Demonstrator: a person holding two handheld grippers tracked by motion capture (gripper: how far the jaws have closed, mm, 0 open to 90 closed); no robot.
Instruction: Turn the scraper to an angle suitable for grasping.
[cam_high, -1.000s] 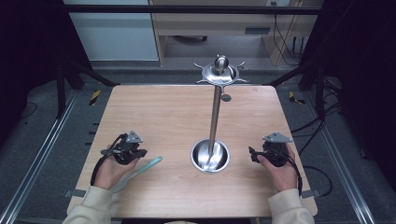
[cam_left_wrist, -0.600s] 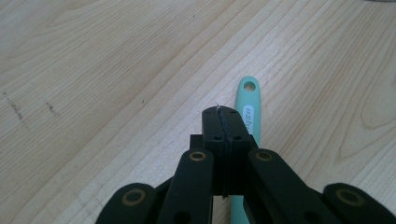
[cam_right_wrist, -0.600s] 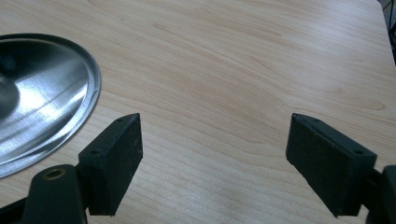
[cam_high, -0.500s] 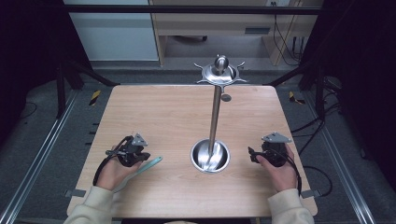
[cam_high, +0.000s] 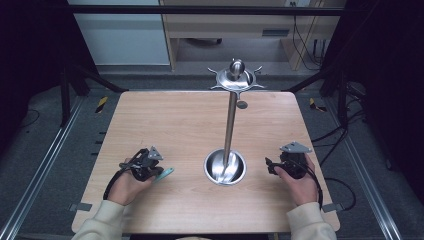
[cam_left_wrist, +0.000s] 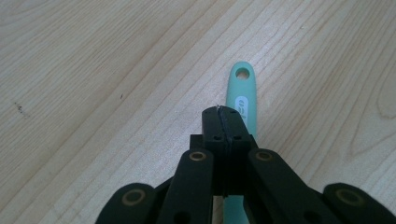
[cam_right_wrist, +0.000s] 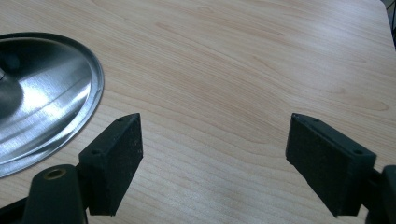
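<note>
A mint-green handle with a hanging hole at its end lay flat on the wooden table, its far end hidden under the left gripper. That gripper, held low in the person's left hand near the table's front left, had its jaws pressed together directly above the handle; whether they pinched it could not be told. The right gripper rested with jaws spread wide and empty beside the steel stand's dish-shaped base.
</note>
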